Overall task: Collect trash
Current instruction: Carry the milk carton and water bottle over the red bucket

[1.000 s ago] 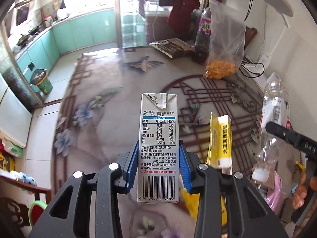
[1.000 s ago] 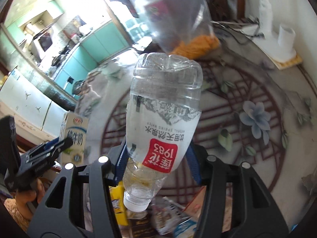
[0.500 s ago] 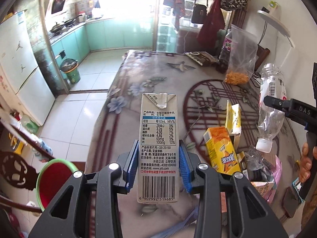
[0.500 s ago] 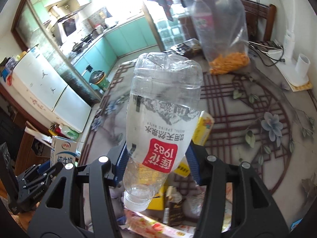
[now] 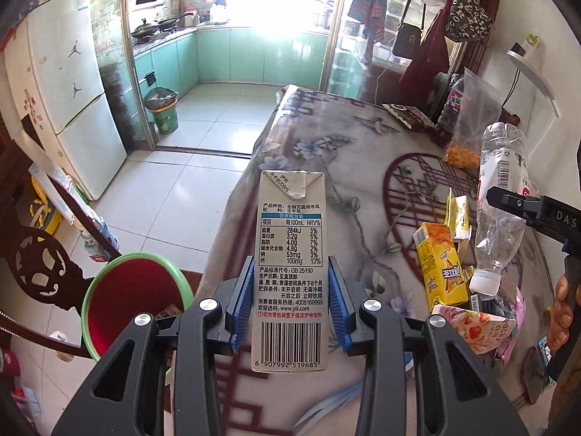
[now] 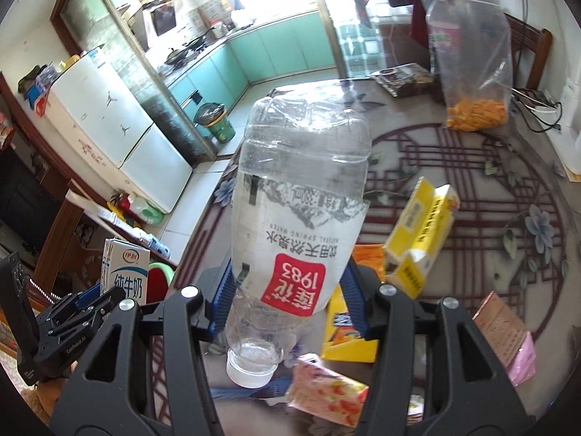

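— Blue pads on the left gripper (image 5: 290,303) clamp a milk carton (image 5: 290,272) upright, held over the near edge of the flowered table (image 5: 316,134). Its back panel carries a nutrition table, "GB 25190", "www.yili.com" and the barcode digits 6 907992 519685.

— And the other side?

— From the right wrist view the front of the carton shows a green-and-red logo and blue Chinese characters. The right gripper (image 6: 287,307) is closed on one clear plastic bottle (image 6: 297,225), upside down, white cap lowest, above the litter on the table. Its red label reads "1983", with "NATURAL SPRING WATER" in small print.

— What else lies there?

— Two yellow cartons: an orange-printed juice box (image 5: 441,269) and a paler one (image 6: 423,232) lying open. Also one pink strawberry-printed wrapper (image 5: 479,330); its lettering is too warped to read.

— Anything cut off?

— A red bin with a green rim (image 5: 134,301) stands on the floor beside the table, partly hidden behind the left gripper's frame. One zip bag (image 6: 472,58) of orange snack stands at the far side; the bottle behind it is blurred through the plastic.
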A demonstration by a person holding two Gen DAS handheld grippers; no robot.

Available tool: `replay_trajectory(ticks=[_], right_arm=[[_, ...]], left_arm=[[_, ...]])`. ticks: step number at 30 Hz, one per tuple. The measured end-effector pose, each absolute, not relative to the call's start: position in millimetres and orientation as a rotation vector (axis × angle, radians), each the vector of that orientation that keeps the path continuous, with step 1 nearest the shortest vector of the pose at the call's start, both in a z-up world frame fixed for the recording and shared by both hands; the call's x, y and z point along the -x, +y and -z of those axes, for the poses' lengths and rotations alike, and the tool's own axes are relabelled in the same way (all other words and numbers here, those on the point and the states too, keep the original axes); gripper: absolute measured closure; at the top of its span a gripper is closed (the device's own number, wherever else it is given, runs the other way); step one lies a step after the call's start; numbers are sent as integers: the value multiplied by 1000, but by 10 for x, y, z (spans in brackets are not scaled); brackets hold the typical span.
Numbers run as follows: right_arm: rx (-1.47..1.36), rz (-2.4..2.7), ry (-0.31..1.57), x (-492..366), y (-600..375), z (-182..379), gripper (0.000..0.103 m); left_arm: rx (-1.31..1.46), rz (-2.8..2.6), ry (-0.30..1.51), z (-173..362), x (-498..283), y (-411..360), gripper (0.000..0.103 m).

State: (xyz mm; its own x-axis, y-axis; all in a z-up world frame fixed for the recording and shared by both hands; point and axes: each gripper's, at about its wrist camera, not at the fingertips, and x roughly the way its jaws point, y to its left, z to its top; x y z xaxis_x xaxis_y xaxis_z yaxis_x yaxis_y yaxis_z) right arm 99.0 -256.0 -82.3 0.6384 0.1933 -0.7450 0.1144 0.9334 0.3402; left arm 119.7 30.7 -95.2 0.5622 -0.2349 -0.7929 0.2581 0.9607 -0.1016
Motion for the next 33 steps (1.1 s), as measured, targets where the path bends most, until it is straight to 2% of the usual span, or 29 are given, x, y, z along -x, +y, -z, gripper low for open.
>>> replay_trajectory(ticks=[33], right_arm=[[-288, -52, 902, -1218, -1065, 734, 52]], left_arm=[[9, 342, 933, 1062, -1565, 1564, 68]])
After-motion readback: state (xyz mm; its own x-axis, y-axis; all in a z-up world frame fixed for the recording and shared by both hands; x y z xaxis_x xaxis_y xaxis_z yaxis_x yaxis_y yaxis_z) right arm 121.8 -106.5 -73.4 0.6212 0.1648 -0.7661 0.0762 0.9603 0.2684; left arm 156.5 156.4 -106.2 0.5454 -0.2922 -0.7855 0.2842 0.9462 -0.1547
